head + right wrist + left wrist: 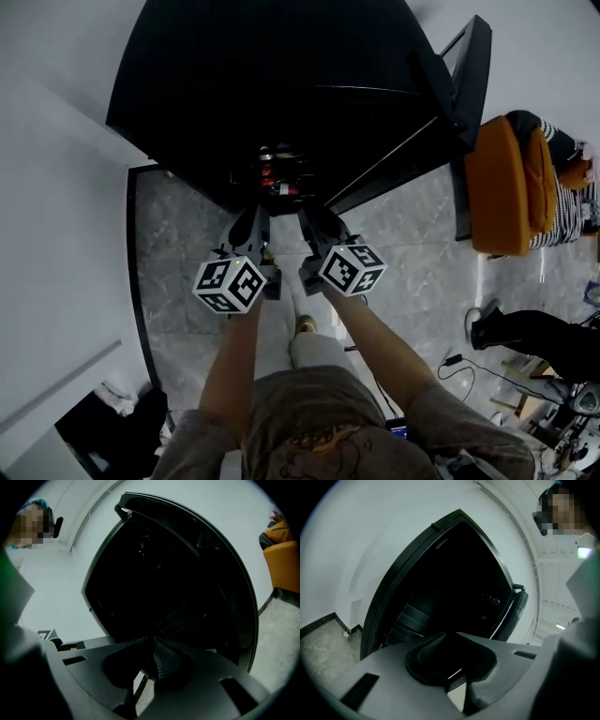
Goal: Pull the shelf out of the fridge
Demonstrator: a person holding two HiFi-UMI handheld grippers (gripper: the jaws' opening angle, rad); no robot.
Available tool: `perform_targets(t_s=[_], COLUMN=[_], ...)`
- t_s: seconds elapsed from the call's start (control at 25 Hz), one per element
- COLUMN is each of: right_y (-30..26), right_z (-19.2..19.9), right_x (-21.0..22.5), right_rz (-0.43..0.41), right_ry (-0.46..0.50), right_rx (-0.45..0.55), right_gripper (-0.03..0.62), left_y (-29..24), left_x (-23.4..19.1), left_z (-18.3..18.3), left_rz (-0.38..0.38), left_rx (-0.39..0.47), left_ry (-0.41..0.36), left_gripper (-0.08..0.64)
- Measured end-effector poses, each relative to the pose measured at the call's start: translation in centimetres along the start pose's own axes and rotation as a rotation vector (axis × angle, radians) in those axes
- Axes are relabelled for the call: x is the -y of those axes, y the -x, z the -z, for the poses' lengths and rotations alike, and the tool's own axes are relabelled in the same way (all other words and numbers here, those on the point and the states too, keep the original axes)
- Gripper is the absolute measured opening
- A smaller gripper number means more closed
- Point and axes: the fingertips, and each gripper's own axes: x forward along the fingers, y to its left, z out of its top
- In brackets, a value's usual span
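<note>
The black fridge (281, 84) stands open in front of me, its door (466, 94) swung to the right. Its inside is dark; red-labelled items (272, 176) show low in the opening. Faint shelf edges (411, 617) step back inside it, and the shelf lines (183, 618) also show in the right gripper view. My left gripper (251, 220) and right gripper (314, 223) hang side by side just before the opening, apart from the shelves. The left jaws (449, 637) meet with nothing between them. The right jaws (151, 641) are likewise shut and empty.
An orange armchair (506, 183) with a seated person (561, 178) stands right of the door. Another person's dark legs (534, 339) and cables lie at the lower right. A white wall (56, 206) runs along the left; the grey marble floor (178, 253) lies before the fridge.
</note>
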Motion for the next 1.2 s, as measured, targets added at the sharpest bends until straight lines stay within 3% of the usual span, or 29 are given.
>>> perform_targets(t_s=[0.04,0.16,0.32,0.56,0.76,1.2], right_y=[-0.4,-1.8,-3.8,-5.9,-7.7,-11.4], right_z=[0.3,1.1,1.5,1.6,1.6,0.4], right_x=[0.4,1.9,4.1,6.1,7.6,10.9], right_rz=[0.007,0.017,0.025,0.042,0.074,0.118], right_ry=[-0.016,-0.122,-0.238,-0.315,-0.321,-0.366], right_rx=[-0.001,0.007,0.026,0.038,0.044,0.086], right_gripper=[0.028,0.118,0.178,0.183,0.183,0.183], left_y=[-0.5,-1.8,-3.5,-6.2,-9.1,-13.2], left_x=[-0.4,-1.5,-3.2,-5.5,-6.8,-11.3], left_z=[0.3,1.2,1.5,1.6,1.9,2.0], left_rz=[0.01,0.029,0.023,-0.009,-0.019,-0.082], left_rx=[-0.005,-0.022,-0.03,-0.033,-0.044,-0.015], left_ry=[0.023,0.082,0.122,0.173,0.187,0.357], left_gripper=[0.044,0.111,0.149,0.16,0.16,0.163])
